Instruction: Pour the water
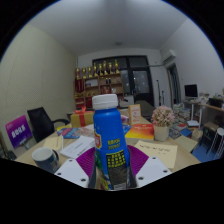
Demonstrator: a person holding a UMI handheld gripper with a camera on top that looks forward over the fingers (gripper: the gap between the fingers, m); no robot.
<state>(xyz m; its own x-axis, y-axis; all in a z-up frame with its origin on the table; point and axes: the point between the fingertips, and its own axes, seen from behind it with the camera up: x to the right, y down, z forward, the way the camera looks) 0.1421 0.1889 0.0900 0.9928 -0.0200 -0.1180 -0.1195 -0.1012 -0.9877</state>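
A blue bottle (110,140) with a white cap and a yellow and blue label stands upright between my fingers, close in front of the camera. My gripper (111,168) is shut on the bottle, with both purple pads (86,160) pressed against its sides. The bottle appears lifted above the table. A dark cup with a pale rim (44,158) sits on the table to the left, beyond my left finger.
The wooden table (182,156) carries papers, a yellow sheet (159,152), boxes and a flower pot (162,121) at the right. A purple sign (18,130) and a black chair (41,122) stand at the left. Shelves line the far wall.
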